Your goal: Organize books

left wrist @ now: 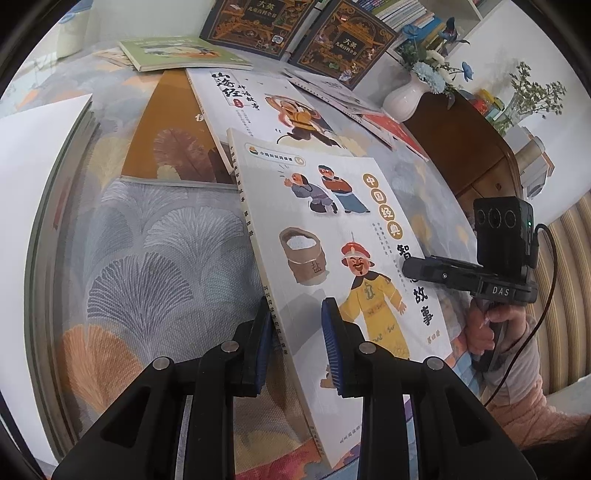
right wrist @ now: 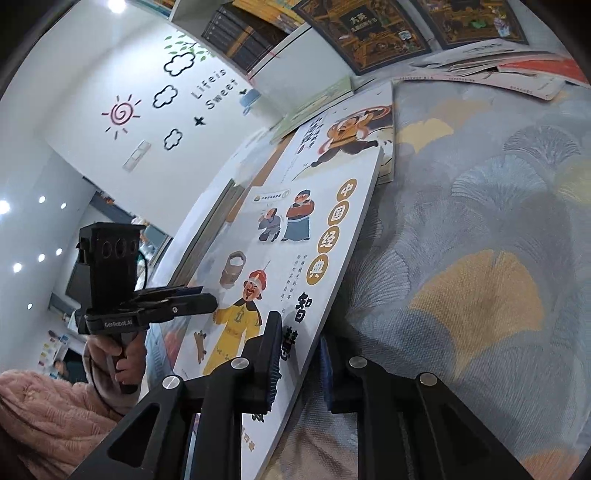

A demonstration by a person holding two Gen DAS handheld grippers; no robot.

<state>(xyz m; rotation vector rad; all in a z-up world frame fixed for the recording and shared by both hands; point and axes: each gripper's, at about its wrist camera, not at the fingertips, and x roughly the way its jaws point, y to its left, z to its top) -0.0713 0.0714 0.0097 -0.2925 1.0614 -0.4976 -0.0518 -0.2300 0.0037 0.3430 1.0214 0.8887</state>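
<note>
Two claws on one book. Left wrist view: left claw (left wrist: 301, 343) pinches the spine edge of the white picture book (left wrist: 332, 236), one blue pad under the cover, the other on top, near the book's near-left corner. Book is lifted and tilted off the tabletop (left wrist: 155, 236), which carries a grey leaf-pattern cloth. Right claw (left wrist: 408, 266) comes in from the right, nipping the book's right edge; a hand (left wrist: 484, 332) grips its handle. Beyond, flat on the tabletop: orange book (left wrist: 166, 144), white monkey-cover book (left wrist: 266, 103) partly under the lifted one, green book (left wrist: 177, 53) far left. Two dark ornate books (left wrist: 295, 26) stand at the far edge. White vase (left wrist: 402, 99) with blue flowers far right.

Right wrist view: right claw (right wrist: 301, 365) pressed onto the same white picture book (right wrist: 295, 251) at its right edge; upper pad on the cover, lower pad mostly hidden below, probably touching the underside. Left claw (right wrist: 212, 301) clamps the opposite edge, left of frame, with a hand (right wrist: 122, 354) below it. Monkey-cover book (right wrist: 354, 133) lies just past the book's far end. Leaf cloth fills the right side. Wall with sun and cloud stickers (right wrist: 147, 107) far left.
</note>
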